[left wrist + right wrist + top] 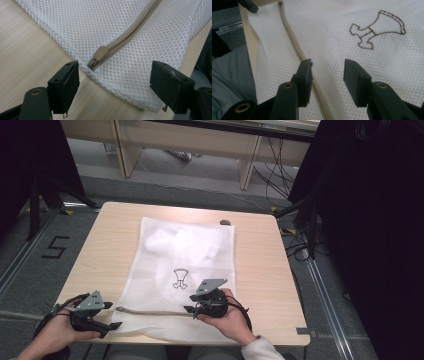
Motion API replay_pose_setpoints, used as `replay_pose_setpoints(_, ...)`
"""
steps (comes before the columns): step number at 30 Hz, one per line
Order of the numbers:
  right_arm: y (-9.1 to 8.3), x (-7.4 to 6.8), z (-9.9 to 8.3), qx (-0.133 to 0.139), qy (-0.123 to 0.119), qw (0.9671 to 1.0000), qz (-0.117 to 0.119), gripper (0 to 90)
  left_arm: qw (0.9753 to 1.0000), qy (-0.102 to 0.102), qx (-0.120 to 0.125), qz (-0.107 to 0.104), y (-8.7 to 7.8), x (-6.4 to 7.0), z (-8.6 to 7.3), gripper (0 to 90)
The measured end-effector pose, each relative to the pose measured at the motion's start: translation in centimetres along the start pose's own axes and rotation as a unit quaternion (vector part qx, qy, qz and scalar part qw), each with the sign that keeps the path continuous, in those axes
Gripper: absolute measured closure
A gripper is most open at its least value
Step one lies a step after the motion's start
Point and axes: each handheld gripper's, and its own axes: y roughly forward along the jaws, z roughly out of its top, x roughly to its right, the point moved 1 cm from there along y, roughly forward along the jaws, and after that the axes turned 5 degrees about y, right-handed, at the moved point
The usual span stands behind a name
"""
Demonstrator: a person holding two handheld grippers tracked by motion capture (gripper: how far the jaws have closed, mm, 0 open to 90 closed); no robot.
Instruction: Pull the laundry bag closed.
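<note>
- We see one table [125, 220] with one white mesh bag [165, 270] lying flat on it, running from the far middle down to the near edge, where its lower hem meets or slightly overhangs the edge.
- Bare wood lies on both sides of the bag, a wider strip on the right; the far edge is bare too, apart from one small dark object [225, 222] just beyond the bag's far right corner.
- One beige zipper [155, 312] runs along the bag near its near edge; its slider [101, 53] sits at the left end, close to the bag's corner.
- One dark outline emblem [180, 278] is stitched on the bag's middle.
- Our left gripper [115, 80] hovers at the table's near left corner, jaws wide apart, with the slider and the bag's corner between them and nothing gripped.
- Our right gripper [328, 75] is over the bag near the zipper's right end, jaws apart, one jaw just beside the zipper, the other over plain mesh; nothing is clamped.
- Two hands hold the two grippers; the right hand [230, 317] rests on the bag's near right part.
- Around the table we see grey floor, cables and dark curtains on both sides.
</note>
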Motion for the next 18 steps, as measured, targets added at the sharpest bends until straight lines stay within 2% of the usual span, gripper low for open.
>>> replay_pose_setpoints(2, 0.3, -0.3, 0.4, -0.006, 0.002, 1.0000, 0.002, 59.0, 1.0000, 0.002, -0.001, -0.002, 0.0, 0.0, 0.0, 22.7)
replay_pose_setpoints(3, 0.6, -0.4, 0.6, -0.003, -0.008, 0.9999, 0.006, 59.0, 1.0000, -0.009, -0.001, -0.004, 0.0, 0.1, -0.1, 22.7)
replay_pose_setpoints(7, 1.0, -0.8, 1.2, -0.008, -0.010, 0.9999, 0.010, 59.0, 0.9999, -0.011, 0.001, -0.005, 0.0, 0.2, 0.0, 22.7)
replay_pose_setpoints(8, 1.2, -0.9, 1.3, -0.004, -0.009, 0.9999, 0.010, 59.0, 1.0000, -0.008, -0.001, 0.000, 0.1, 0.1, 0.0, 22.8)
replay_pose_setpoints(12, 1.8, -1.2, 1.9, -0.008, -0.010, 0.9998, 0.018, 59.2, 1.0000, -0.007, -0.001, -0.003, 0.1, 0.1, 0.0, 22.9)
replay_pose_setpoints(13, 1.9, -1.2, 2.0, -0.006, -0.018, 0.9996, 0.019, 59.2, 1.0000, -0.007, -0.001, -0.003, 0.1, 0.1, 0.0, 22.9)
replay_pose_setpoints(14, 2.1, -1.5, 2.2, -0.010, -0.013, 0.9997, 0.019, 59.3, 1.0000, -0.007, -0.001, -0.003, 0.1, 0.1, 0.0, 22.9)
replay_pose_setpoints(17, 2.7, -1.6, 2.8, -0.011, -0.034, 0.9990, 0.026, 59.4, 1.0000, -0.007, -0.001, -0.004, 0.1, 0.1, 0.0, 23.1)
replay_pose_setpoints(18, 2.9, -1.8, 2.9, -0.012, -0.029, 0.9991, 0.027, 59.4, 1.0000, 0.005, 0.000, -0.005, 0.0, 0.0, 0.0, 23.2)
